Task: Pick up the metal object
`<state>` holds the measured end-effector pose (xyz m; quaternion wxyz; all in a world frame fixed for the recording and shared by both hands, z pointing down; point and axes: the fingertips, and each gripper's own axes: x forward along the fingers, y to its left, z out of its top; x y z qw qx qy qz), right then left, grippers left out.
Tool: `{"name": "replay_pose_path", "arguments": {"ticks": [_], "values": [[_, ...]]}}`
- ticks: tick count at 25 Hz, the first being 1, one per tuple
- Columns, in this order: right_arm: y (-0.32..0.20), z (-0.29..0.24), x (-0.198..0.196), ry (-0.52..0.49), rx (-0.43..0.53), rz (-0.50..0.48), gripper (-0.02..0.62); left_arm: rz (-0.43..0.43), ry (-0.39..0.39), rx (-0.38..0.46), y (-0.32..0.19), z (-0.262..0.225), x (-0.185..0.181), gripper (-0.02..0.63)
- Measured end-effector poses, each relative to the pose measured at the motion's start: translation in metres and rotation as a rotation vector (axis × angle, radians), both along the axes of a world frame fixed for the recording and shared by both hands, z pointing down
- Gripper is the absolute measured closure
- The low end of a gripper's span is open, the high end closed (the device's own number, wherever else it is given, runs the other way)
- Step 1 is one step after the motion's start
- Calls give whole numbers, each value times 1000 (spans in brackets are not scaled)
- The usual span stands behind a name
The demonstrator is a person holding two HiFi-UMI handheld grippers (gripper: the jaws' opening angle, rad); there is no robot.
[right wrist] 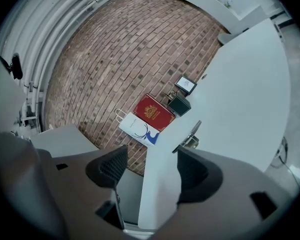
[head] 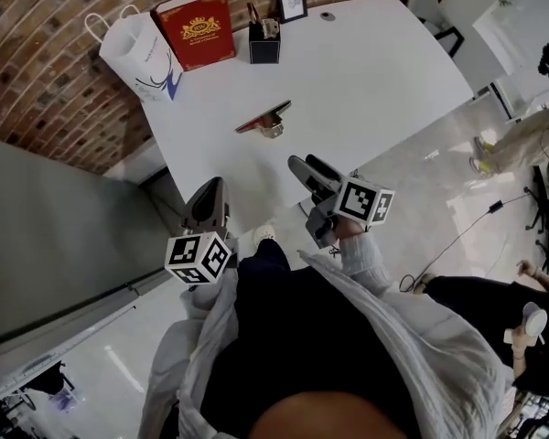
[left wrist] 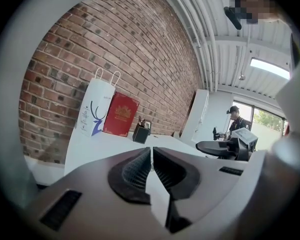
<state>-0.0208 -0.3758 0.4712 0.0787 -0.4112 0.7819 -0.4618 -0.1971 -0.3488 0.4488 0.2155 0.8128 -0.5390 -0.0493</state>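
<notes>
A person's grey jacket [head: 403,337] fills the foreground. The white table [head: 375,71] carries the metal object [head: 266,121] mid-surface, well apart from both grippers at its near edge. The right gripper [head: 306,165] gapes wide, empty. The left gripper [head: 215,187] is closed on nothing.

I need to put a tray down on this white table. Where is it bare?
The table is bare from the metal object to its right-hand edge. So is the near strip between that object and the left gripper and right gripper. The far edge is crowded: white bag, red box, pen holder, picture frame.
</notes>
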Motion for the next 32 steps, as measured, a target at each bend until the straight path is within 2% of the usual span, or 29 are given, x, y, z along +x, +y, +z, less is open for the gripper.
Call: {"name": "replay_pose_path", "arguments": {"ticks": [7, 11, 17, 22, 32], "values": [[-30, 10, -17, -93, -63, 40, 284, 13, 3, 3, -37, 7, -21, 577], [-43, 26, -17, -155, -145, 73, 284, 15, 2, 0, -50, 14, -19, 577], [-67, 50, -18, -311, -240, 106, 293, 12, 2, -23, -68, 25, -9, 578], [-84, 73, -17, -424, -353, 138, 298, -24, -15, -63, -81, 34, -9, 578], [-116, 114, -18, -431, -474, 145, 314, -92, -21, -121, -105, 52, -17, 578]]}}
